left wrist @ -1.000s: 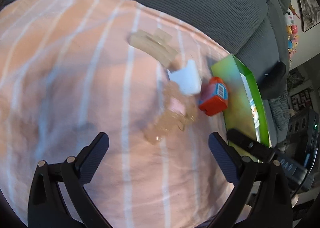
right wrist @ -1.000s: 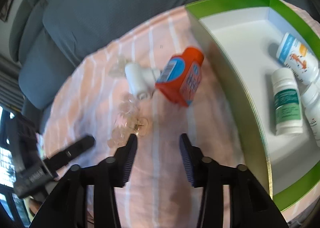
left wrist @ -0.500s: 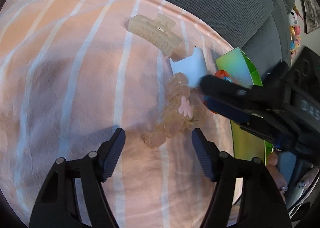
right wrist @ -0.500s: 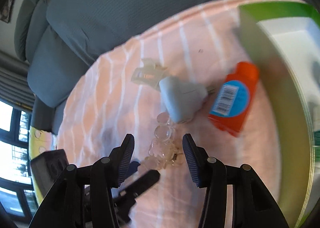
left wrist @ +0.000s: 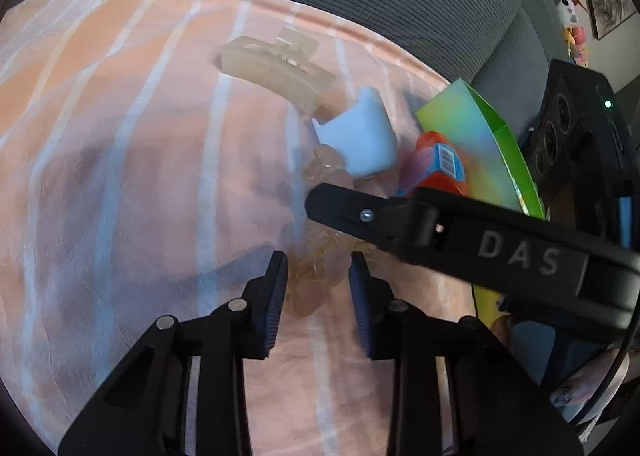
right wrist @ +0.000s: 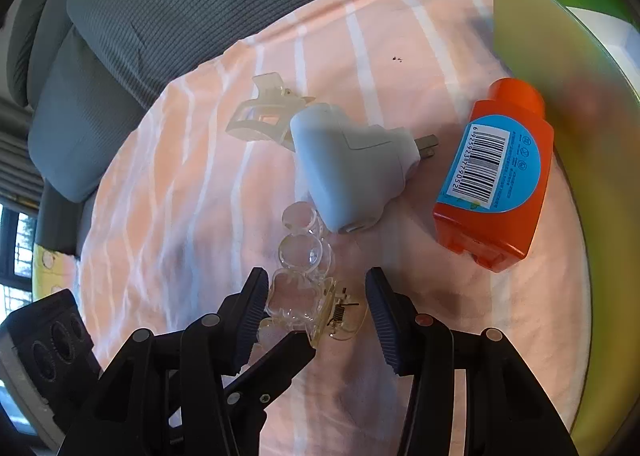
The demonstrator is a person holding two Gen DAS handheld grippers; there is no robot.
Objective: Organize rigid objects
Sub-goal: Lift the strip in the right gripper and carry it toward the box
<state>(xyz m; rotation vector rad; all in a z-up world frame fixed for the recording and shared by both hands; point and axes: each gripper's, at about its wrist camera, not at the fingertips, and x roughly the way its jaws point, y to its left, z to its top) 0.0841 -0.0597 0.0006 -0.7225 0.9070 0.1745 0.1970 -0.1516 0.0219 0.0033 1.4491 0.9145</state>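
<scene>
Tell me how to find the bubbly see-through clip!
Look at the peach striped cloth by the grey sofa. Just below the pale blue plug lies the clear hair clip. It is made of round see-through bubbles, unlike the cream, toothed clip.

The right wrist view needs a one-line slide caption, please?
Right gripper straddles a clear hair clip beside a white plug and orange bottle.

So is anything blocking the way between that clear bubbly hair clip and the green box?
Yes. The orange bottle and the grey plug adapter lie on the striped cloth between the clear hair clip and the green box. Lifted, the clip would pass over them.
</scene>
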